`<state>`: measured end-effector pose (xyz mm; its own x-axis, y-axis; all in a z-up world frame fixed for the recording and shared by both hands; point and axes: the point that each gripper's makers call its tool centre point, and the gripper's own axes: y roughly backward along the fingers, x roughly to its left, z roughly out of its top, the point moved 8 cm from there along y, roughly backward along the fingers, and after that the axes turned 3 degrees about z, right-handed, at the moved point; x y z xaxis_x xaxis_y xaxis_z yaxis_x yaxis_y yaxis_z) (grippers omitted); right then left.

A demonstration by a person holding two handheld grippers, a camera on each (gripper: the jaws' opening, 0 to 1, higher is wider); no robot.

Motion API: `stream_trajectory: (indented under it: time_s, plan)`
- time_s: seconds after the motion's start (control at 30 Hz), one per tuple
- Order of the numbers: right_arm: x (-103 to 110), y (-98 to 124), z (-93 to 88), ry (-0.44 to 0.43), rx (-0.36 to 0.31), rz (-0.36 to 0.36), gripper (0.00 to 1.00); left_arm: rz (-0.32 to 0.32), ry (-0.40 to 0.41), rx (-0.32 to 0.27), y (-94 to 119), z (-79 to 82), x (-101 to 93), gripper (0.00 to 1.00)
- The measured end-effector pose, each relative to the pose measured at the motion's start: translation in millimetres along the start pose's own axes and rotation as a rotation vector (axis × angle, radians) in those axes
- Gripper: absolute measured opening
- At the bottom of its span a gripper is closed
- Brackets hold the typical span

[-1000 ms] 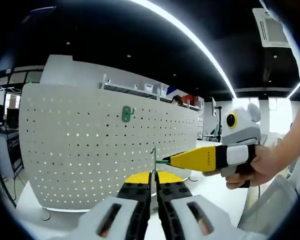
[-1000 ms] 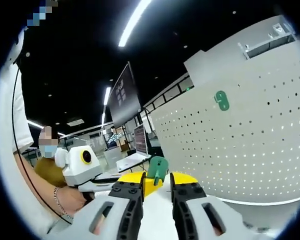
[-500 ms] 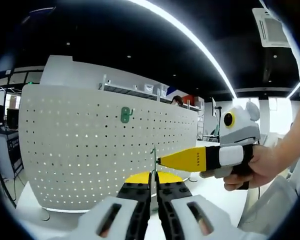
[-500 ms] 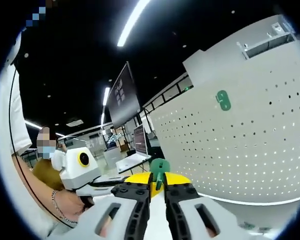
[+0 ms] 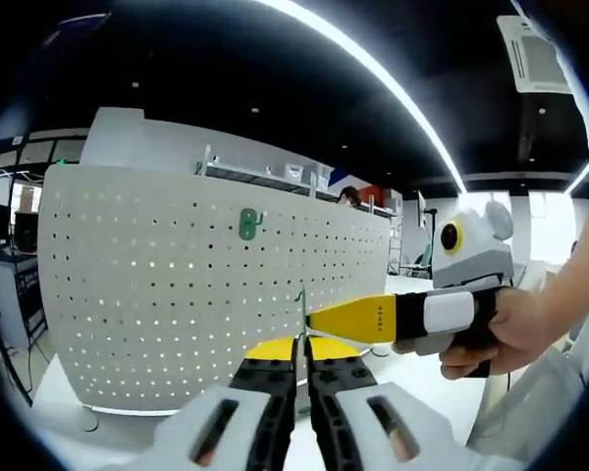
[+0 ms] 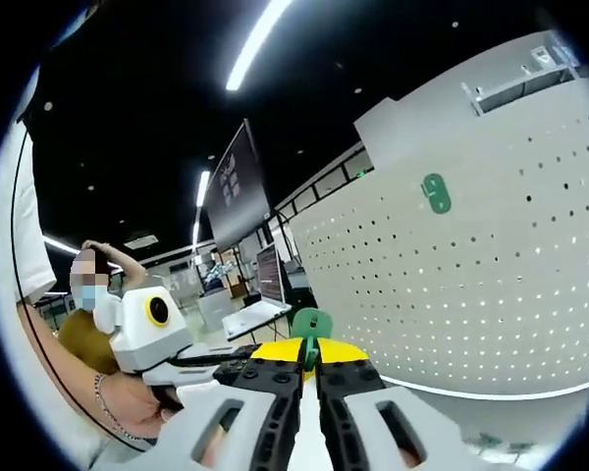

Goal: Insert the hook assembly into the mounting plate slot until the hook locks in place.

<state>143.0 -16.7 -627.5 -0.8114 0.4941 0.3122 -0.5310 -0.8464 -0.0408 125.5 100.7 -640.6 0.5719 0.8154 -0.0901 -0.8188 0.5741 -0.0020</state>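
The green hook piece stands low in the centre of the right gripper view, its rounded top rising just above the right gripper, whose two black jaws are closed onto its lower stem. In the left gripper view the same piece appears edge-on as a thin green sliver at lower centre, with the left gripper pinching it from below — jaws drawn together with barely a gap. The yellow tip of the right gripper comes in from the right of that view and meets the sliver at its side, held by a person's hand.

Behind, a white perforated board curves across the left and middle of the left gripper view; a second green hook plate is fixed on it, upper centre. In the right gripper view the board spans the right half, with the mounted plate in the upper right — well apart from the held piece.

A long ceiling light strip arcs across the top.
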Motion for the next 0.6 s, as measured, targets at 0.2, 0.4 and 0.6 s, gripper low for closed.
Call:
stream_trajectory:
  time_s: [0.2,0.4,0.6]
  plan:
    - [0.8,-0.1,0.4,-0.013,-0.004,-0.002,0.01,0.0,0.009,-0.003,0.3,-0.1,0.2,0.02]
    - [1.3,2.2,1.8,-0.017,-0.009,0.0,0.01,-0.006,0.007,-0.01,-0.6,1.2,-1.0,0.03]
    - [1.2,3.6,2.8,-0.014,-0.008,0.005,0.0,-0.035,-0.014,0.009,-2.3,0.5,-2.5,0.05]
